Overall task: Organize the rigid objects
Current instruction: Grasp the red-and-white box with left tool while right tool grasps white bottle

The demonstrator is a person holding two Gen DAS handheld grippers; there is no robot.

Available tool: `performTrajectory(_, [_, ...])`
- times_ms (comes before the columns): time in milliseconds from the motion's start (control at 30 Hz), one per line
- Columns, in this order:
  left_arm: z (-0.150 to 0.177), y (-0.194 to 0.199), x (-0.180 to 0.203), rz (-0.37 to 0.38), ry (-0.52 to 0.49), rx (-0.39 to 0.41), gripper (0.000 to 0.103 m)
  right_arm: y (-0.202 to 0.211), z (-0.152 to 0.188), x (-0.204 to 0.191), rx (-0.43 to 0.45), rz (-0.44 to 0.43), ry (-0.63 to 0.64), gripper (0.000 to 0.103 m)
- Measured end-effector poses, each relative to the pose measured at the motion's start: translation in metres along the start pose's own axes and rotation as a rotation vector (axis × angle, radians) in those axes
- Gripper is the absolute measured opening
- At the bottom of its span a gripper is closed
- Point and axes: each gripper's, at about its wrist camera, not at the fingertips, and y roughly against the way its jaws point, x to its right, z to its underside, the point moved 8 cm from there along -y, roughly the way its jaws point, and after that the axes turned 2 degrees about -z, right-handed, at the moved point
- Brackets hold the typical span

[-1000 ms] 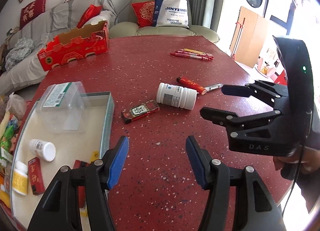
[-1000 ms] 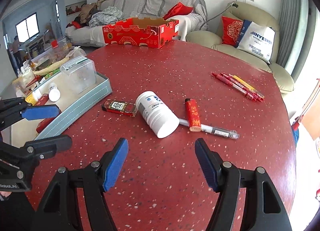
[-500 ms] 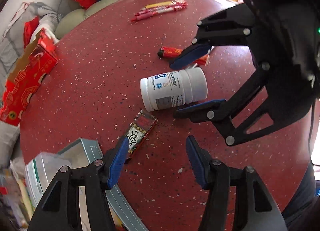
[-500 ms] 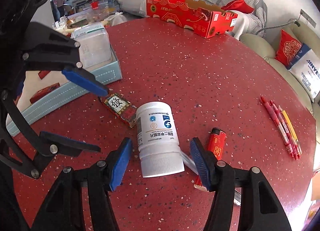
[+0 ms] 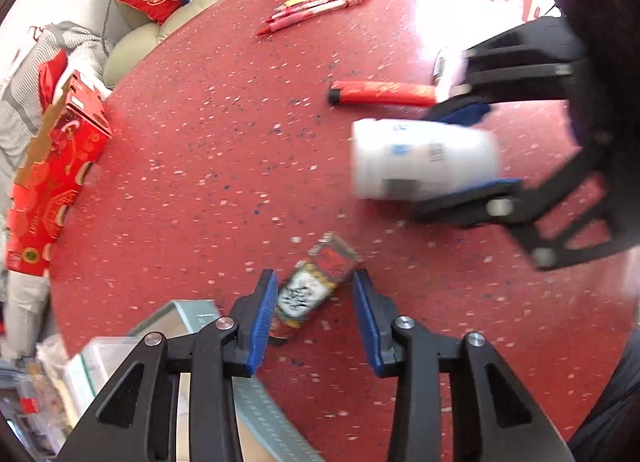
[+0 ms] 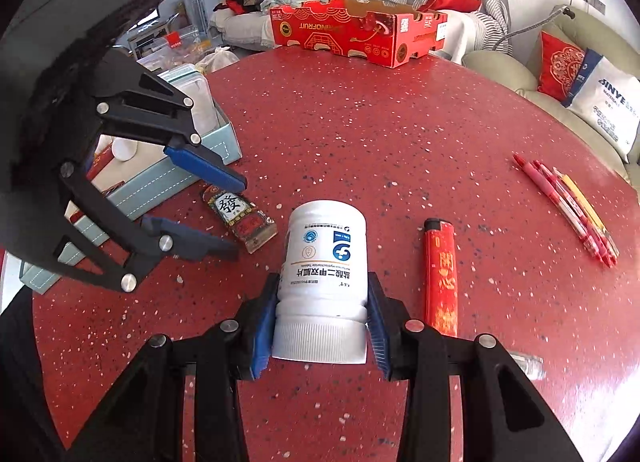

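A white pill bottle [image 6: 325,262] lies on its side on the red table [image 6: 400,141]. My right gripper [image 6: 320,326] is shut on its cap end; it also shows in the left wrist view [image 5: 424,159]. A small patterned box [image 5: 314,286] lies flat between the open fingers of my left gripper [image 5: 314,314], which do not touch it. The box [image 6: 240,217] shows under the left gripper [image 6: 236,215] in the right wrist view. A red lighter [image 6: 440,274] lies right of the bottle.
A pale blue tray [image 6: 176,181] with small bottles and boxes stands at the table's left edge. Several red and yellow pens [image 6: 568,205] lie at the right. A red cardboard box [image 6: 356,31] sits at the far edge. A pen [image 6: 524,362] lies behind the lighter.
My right gripper has moved in and closed on the bottle's cap end. My left gripper has moved down over the patterned box, which now sits between its fingers.
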Motion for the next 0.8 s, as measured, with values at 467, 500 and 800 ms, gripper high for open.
performTrajectory(467, [-0.005,0.007,0.002,0.148,0.14,-0.005,0.026,0.049,0.035,0.0,0.1,0.077,-0.236,0.042])
performTrajectory(500, [-0.001,0.01,0.004,0.123,0.176,0.0,0.026,0.051,0.039,0.0,0.096,0.098,-0.264,0.042])
performTrajectory(800, [0.039,0.04,0.04,0.04,0.57,0.191,0.026,0.054,0.071,-0.006,0.068,0.26,-0.425,0.042])
